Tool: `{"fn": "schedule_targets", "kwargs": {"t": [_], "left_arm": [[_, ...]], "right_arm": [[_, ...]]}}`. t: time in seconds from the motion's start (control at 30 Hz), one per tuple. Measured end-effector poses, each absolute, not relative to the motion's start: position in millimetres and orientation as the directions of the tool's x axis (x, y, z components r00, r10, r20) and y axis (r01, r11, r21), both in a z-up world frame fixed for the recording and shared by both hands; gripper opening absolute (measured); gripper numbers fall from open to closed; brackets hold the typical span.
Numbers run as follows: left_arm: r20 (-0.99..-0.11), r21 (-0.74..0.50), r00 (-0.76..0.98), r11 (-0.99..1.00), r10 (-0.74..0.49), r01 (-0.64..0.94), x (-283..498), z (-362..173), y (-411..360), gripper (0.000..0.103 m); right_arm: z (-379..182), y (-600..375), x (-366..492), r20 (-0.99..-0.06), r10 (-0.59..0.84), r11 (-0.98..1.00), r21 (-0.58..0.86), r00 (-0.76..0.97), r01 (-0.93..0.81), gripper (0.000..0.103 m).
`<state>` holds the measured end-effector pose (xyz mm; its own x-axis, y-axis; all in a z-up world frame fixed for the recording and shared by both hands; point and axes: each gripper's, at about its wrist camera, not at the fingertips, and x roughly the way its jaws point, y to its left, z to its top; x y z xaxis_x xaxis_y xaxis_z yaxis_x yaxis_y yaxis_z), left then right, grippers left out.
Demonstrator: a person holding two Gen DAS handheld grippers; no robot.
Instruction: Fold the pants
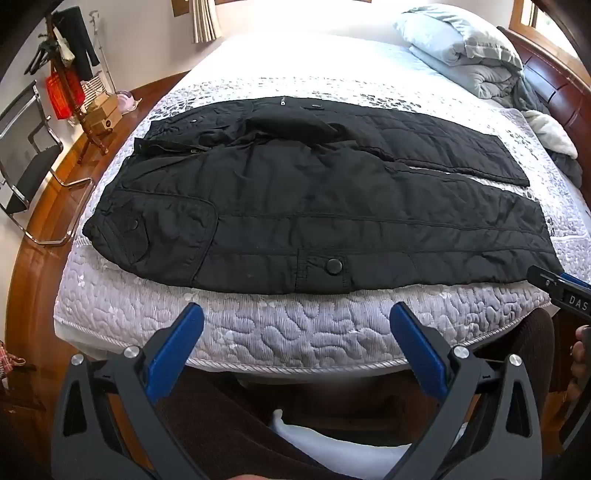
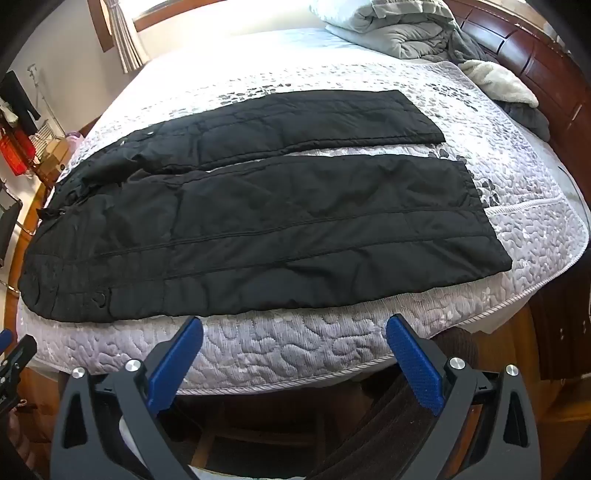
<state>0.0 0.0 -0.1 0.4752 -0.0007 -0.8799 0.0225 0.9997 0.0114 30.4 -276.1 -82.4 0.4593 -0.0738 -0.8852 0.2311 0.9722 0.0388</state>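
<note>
Black quilted padded pants (image 1: 314, 206) are lying flat & unfolded across the bed w/ a white-grey quilted mattress cover (image 1: 295, 332) — waistband to the left, both legs running to the right, a narrow gap showing between them. Left hand-held gripper (image 1: 295, 325) is hovering over the near bed edge, blue-padded jaws spread wide, nothing between them. Right hand-held gripper (image 2: 293, 336) is doing likewise — jaws apart, empty, short of the near leg's hem. Grey bedding (image 2: 399, 33) is sitting piled at the far right corner.
</note>
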Motion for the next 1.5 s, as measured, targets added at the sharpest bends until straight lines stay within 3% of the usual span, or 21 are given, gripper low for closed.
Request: {"fn": "schedule_targets", "kwargs": {"t": [1.5], "left_arm": [[-0.882,0.016,0.471,0.999,0.000,0.030,10.1,-4.5,-6.9,0.100]], "right_arm": [[-93.4,-282.1,38.4,-0.895,-0.074,0.970,0.038,0.440,0.240,0.099]]}}
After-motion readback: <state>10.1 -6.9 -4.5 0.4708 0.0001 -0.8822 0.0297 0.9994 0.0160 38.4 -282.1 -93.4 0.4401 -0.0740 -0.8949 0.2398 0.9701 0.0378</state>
